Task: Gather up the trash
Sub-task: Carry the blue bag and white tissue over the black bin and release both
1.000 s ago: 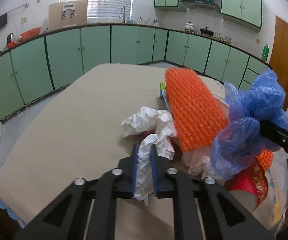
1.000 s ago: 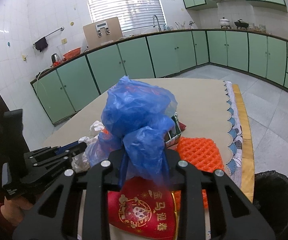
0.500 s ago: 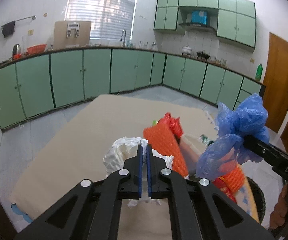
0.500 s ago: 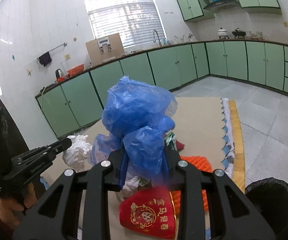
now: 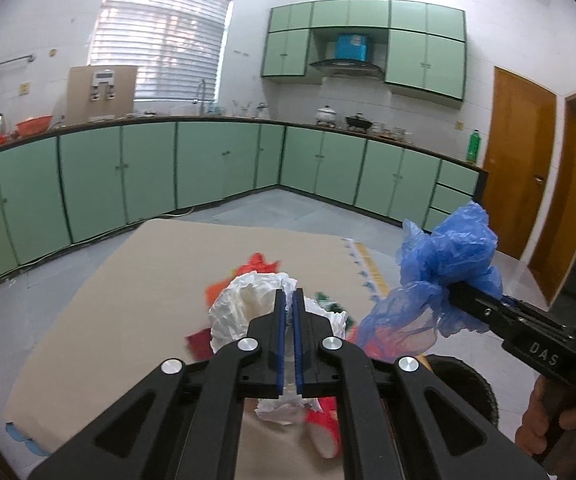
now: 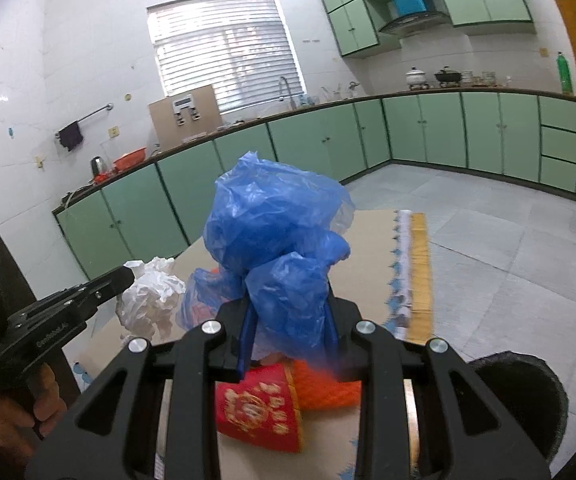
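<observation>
Your left tool [image 5: 288, 312] is clenched on a crumpled white paper wad [image 5: 243, 304], lifted above the tan surface [image 5: 127, 300]. Your right tool [image 6: 288, 320] grips a bunched, glossy blue plastic bag [image 6: 275, 232]; below it lie a red paper cup [image 6: 259, 412] and knobbly orange mesh [image 6: 328, 388], with a black bin [image 6: 524, 396] to its right.

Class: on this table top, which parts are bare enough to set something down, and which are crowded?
Bare: the table from its far edge to the left of the white paper. Crowded: the near right, round the red packet and orange mesh, beside the black bin.
</observation>
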Demonstrator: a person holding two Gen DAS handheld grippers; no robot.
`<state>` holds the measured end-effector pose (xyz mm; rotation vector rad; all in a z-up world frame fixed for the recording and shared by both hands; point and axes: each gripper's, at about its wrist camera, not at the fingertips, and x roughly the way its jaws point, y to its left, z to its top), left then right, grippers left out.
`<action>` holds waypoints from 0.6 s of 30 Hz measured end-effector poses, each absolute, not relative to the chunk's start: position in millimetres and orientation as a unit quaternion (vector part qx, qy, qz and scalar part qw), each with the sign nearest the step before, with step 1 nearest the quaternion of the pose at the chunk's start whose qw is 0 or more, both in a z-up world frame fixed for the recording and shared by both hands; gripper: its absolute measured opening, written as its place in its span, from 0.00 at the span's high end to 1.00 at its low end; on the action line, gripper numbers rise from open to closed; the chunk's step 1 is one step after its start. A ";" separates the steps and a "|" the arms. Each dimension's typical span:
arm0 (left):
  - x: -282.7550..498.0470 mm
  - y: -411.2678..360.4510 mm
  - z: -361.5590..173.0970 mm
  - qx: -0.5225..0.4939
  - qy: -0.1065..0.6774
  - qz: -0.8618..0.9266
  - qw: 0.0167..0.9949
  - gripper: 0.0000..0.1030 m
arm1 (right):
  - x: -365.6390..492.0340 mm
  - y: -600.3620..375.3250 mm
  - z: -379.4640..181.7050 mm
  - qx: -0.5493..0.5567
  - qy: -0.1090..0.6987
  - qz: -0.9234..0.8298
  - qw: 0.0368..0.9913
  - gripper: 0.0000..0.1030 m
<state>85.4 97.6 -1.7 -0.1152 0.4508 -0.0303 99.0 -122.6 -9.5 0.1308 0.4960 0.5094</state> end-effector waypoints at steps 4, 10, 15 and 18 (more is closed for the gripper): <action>91.8 69.3 -2.4 -0.049 0.225 -0.045 0.972 0.97 | 95.0 -146.4 -9.1 0.065 0.243 0.224 0.942 0.74; 103.0 20.9 -7.4 -0.041 0.232 -0.095 0.967 0.97 | 87.2 -188.1 -12.4 0.066 0.244 0.178 0.951 0.74; 111.6 -21.1 -14.4 -0.039 0.236 -0.140 0.961 0.97 | 79.0 -230.9 -19.8 0.072 0.246 0.132 0.958 0.74; 118.9 -50.5 -18.7 -0.032 0.239 -0.170 0.956 0.97 | 74.2 -262.2 -30.3 0.076 0.251 0.096 0.960 0.74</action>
